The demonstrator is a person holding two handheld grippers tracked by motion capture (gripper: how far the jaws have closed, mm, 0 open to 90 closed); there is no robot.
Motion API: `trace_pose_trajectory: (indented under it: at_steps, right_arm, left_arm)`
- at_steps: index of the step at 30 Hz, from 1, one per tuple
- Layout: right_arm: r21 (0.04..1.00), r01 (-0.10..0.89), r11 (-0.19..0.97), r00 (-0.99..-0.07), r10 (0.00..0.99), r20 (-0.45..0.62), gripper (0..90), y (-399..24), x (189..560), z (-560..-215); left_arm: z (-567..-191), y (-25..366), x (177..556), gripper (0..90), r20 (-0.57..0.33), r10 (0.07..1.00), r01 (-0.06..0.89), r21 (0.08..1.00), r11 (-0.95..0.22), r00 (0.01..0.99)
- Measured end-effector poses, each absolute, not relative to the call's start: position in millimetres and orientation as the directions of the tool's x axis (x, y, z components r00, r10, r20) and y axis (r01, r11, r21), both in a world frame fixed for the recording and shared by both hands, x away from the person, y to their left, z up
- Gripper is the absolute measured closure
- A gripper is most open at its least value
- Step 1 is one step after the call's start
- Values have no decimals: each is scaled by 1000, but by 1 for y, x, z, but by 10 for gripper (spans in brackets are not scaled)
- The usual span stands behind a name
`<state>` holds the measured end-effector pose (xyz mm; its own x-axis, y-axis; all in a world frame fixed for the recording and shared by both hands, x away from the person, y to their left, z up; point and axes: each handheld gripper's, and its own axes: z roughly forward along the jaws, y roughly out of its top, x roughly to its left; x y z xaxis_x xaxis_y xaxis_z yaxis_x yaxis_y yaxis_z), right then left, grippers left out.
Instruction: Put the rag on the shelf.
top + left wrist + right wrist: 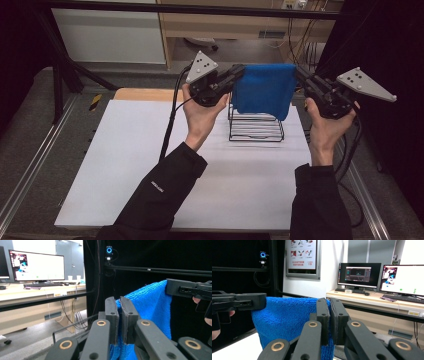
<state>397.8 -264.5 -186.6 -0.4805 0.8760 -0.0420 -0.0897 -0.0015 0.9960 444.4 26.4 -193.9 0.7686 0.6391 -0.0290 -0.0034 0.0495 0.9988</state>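
A blue towel [264, 90] hangs stretched between my two grippers above a black wire rack [256, 126] at the far side of the white table [150, 165]. My left gripper [240, 73] is shut on the towel's upper left corner and my right gripper [299, 74] on its upper right corner. In the left gripper view the jaws [119, 305] pinch the towel's [150, 302] edge, with the other gripper at the right. In the right gripper view the jaws [329, 305] clamp the towel [284, 317], with the other gripper at the left.
Wooden shelving [225, 20] stands beyond the table. A metal rail [30, 165] runs along its left side and black curtains close both sides. Monitors [402, 277] sit on a desk in the right gripper view. Cables trail from both grippers.
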Motion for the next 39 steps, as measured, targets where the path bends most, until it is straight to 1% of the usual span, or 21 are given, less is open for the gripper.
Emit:
trace_pose_trajectory:
  at_steps: [12, 17, 27, 31, 36, 39]
  right_arm:
    - [995, -95, -14, -458, 888, -32, 868, -276, 411, -171]
    - [995, -100, -24, -454, 891, -24, 869, -279, 417, -166]
    - [994, -112, -15, -449, 893, -37, 869, -280, 430, -154]
    - [993, -117, -17, -448, 893, -38, 868, -280, 437, -148]
    - [993, -114, -26, -446, 894, -28, 869, -278, 445, -143]
    - [994, -110, -13, -442, 896, -37, 869, -276, 452, -142]
  left_arm:
    - [-171, 12, 459, 851, -43, 642, -6, 997, 74, 766]
    - [-164, 8, 462, 851, -27, 652, -22, 998, 67, 758]
    - [-150, 6, 472, 852, -29, 664, -32, 996, 79, 747]
    - [-145, 6, 477, 852, -44, 665, -30, 995, 100, 745]
    - [-143, 7, 484, 852, -32, 675, -46, 994, 97, 737]
    - [-143, 7, 490, 852, -40, 681, -40, 994, 101, 731]
